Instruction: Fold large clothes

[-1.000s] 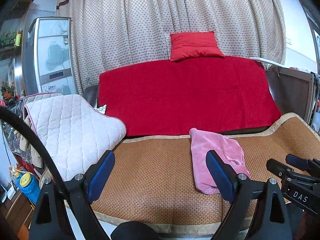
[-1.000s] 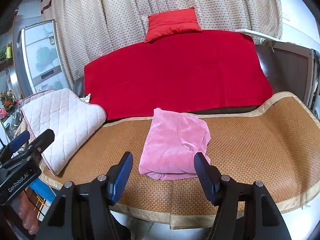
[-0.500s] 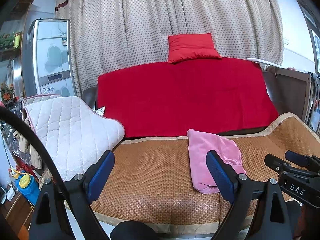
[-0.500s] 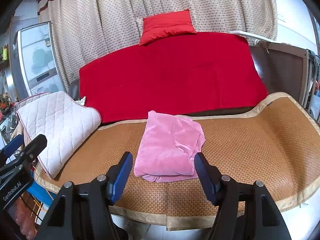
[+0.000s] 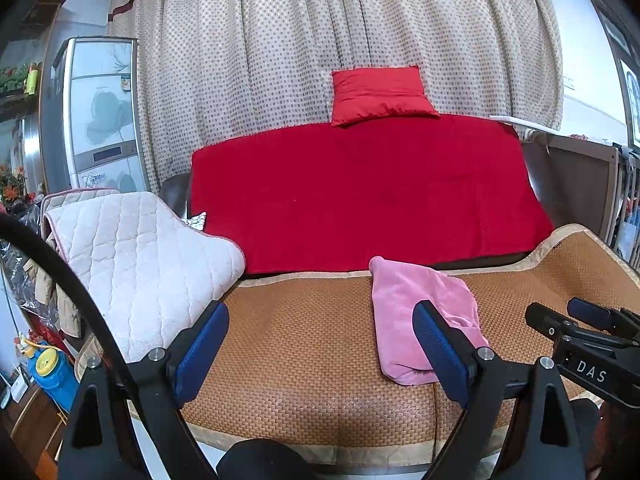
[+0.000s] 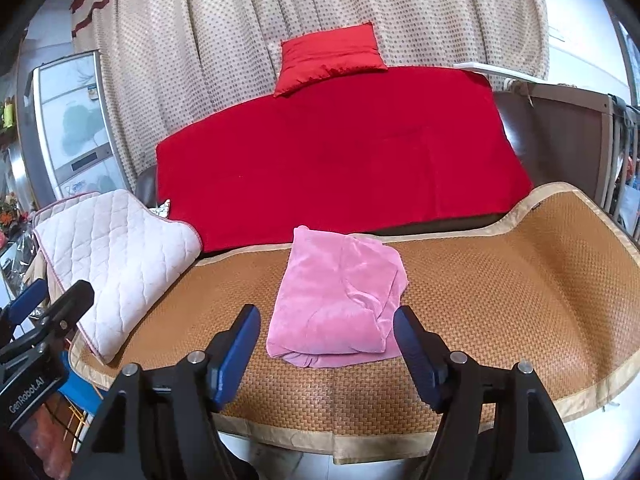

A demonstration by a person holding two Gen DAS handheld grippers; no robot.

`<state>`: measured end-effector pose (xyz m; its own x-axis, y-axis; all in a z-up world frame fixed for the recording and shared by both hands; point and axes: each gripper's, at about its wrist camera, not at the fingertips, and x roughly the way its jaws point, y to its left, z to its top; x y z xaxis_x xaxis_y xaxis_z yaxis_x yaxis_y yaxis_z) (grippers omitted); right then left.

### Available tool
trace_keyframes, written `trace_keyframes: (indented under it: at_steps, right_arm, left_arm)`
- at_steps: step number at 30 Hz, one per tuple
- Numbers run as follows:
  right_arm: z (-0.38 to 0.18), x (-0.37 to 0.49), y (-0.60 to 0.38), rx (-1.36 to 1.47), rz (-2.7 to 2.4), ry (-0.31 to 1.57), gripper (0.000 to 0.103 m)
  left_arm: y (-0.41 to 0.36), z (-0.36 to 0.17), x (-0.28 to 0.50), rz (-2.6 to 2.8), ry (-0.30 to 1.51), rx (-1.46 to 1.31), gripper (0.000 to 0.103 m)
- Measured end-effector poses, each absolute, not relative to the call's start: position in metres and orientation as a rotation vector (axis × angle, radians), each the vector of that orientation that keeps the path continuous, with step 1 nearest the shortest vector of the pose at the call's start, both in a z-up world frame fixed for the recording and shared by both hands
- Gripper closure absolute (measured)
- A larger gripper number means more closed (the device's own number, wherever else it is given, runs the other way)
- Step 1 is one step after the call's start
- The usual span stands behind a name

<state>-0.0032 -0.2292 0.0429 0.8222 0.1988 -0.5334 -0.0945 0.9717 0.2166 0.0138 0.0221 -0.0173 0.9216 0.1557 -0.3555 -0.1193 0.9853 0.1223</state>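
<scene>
Jaws of both my left gripper (image 5: 320, 354) and right gripper (image 6: 326, 350) stand open and empty, the right's having just widened, since the pink garment (image 6: 338, 306) lies folded on the woven mat (image 6: 500, 280), nothing left to hold

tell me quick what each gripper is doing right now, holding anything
Left gripper: open, holding nothing.
Right gripper: open, jaws have just been opening, holding nothing; the pink garment lies beyond its fingertips.

garment (image 6: 338, 300) pink | mat (image 6: 500, 300) woven brown | blanket (image 6: 340, 152) red | curtain (image 6: 280, 12) dotted beige
</scene>
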Motion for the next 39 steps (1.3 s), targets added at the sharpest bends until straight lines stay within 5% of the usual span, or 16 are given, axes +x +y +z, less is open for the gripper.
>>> trace_keyframes:
  at_steps: [39]
  right_arm:
    - [0.035, 0.054, -0.197, 0.105, 0.144, 0.638, 0.03]
  left_arm:
    - [0.037, -0.037, 0.07, 0.131, 0.43, 0.065, 0.01]
